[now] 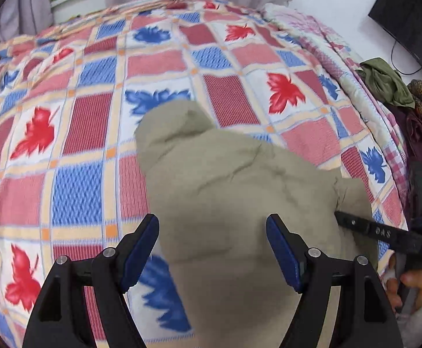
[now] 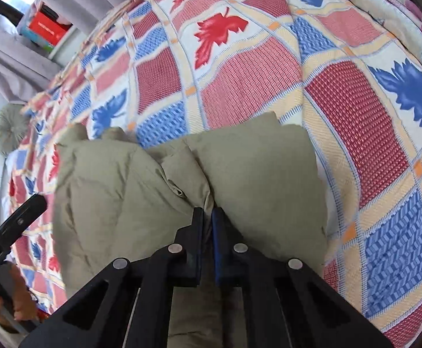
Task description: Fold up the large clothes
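A khaki garment (image 1: pixel 225 174) lies bunched on a bed under a checked bedspread (image 1: pixel 95 116) with red and blue leaves. My left gripper (image 1: pixel 212 223) hovers over it with its jaws wide apart; the cloth shows between and below the blue pads, which do not press on it. In the right wrist view my right gripper (image 2: pixel 208 211) is shut, pinching a gathered fold of the garment (image 2: pixel 254 174) above the bedspread (image 2: pixel 356 101). The right gripper's black finger (image 1: pixel 356 223) reaches the garment's right edge. The left gripper's finger (image 2: pixel 22 211) shows at the far left.
A heap of other clothes (image 1: pixel 390 84) sits at the bed's right edge, below a black screen (image 1: pixel 408 14). Behind the bed are grey curtains and a shelf with a red box (image 2: pixel 45 29). A round cushion (image 2: pixel 11 127) lies past the bed's left side.
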`<state>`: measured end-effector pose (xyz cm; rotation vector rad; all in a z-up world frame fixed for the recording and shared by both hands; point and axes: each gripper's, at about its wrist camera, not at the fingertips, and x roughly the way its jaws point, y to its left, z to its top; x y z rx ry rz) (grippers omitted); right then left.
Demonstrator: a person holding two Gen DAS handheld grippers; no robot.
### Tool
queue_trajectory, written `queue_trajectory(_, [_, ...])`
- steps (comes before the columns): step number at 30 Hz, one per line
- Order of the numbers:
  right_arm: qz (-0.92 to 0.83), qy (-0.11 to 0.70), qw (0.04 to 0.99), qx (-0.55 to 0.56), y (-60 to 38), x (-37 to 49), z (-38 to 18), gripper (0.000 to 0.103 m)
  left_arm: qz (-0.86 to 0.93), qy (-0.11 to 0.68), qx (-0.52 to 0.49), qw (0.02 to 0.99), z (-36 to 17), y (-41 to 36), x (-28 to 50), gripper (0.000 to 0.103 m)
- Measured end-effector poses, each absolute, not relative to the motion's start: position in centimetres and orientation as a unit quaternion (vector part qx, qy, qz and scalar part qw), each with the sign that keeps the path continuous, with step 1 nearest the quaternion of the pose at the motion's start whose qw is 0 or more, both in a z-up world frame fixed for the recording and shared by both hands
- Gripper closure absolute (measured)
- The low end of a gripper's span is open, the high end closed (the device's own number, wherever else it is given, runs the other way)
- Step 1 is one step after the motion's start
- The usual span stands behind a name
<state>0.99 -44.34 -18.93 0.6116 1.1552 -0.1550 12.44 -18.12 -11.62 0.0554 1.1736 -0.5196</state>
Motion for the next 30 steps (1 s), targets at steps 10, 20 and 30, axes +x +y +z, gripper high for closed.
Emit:
queue_trajectory(10, [-0.057,0.534,0.785,0.308,-44.4,-0.1,-18.6,0.097,-0.252,0.594,-0.005,0.764,-13.9,-16.5,11.3,0.026])
queue_trajectory(20, [-0.064,0.503,0.798,0.326,-47.1,-4.6,-15.1,0.031,-0.254,0.613,-0.049,0.746,-15.0,-14.9,11.6,0.016])
queue_trajectory(30, [-0.052,0.501,0.765,0.402,-50.5,-5.0,-18.8,0.02,-0.279,0.637,-0.091,0.712,-16.8,-14.2,11.8,0.0])
